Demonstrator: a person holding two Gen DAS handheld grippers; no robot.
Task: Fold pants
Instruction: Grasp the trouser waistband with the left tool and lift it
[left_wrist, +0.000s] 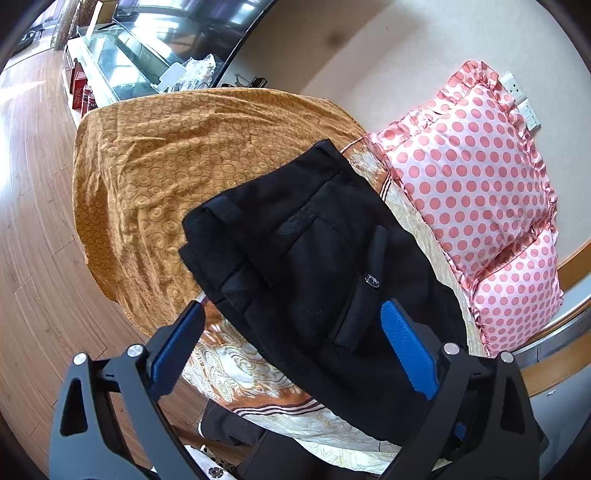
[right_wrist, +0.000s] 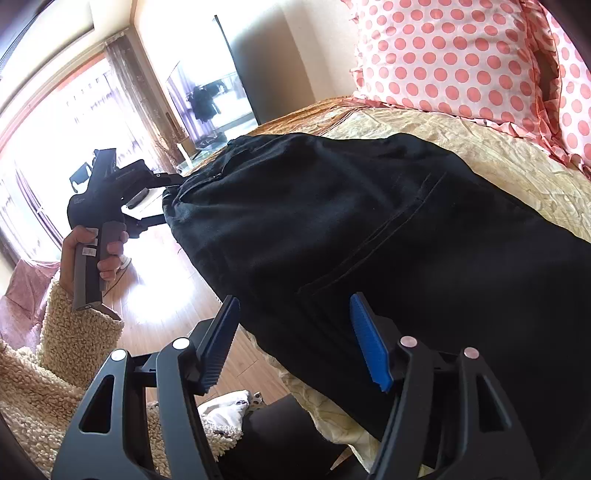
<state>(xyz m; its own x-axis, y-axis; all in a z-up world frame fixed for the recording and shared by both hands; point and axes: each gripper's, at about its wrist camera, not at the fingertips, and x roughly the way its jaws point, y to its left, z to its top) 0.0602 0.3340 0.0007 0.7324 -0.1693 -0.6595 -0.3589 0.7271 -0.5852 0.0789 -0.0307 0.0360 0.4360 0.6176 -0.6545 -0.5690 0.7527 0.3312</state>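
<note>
Black pants (left_wrist: 314, 266) lie folded in a compact stack on the bed, waistband and a back pocket with a small metal badge facing up. They fill the middle of the right wrist view (right_wrist: 369, 240). My left gripper (left_wrist: 291, 332) is open, its blue pads straddling the near edge of the pants without holding them. It also shows in the right wrist view (right_wrist: 170, 201), held by a hand at the pants' left end. My right gripper (right_wrist: 295, 332) is open and empty over the near edge of the pants.
An orange patterned bedspread (left_wrist: 155, 162) covers the bed's far part, with a cream patterned sheet (left_wrist: 243, 373) under the pants. Pink polka-dot pillows (left_wrist: 476, 177) lie to the right, also in the right wrist view (right_wrist: 454, 59). Wooden floor (left_wrist: 33, 229) lies left.
</note>
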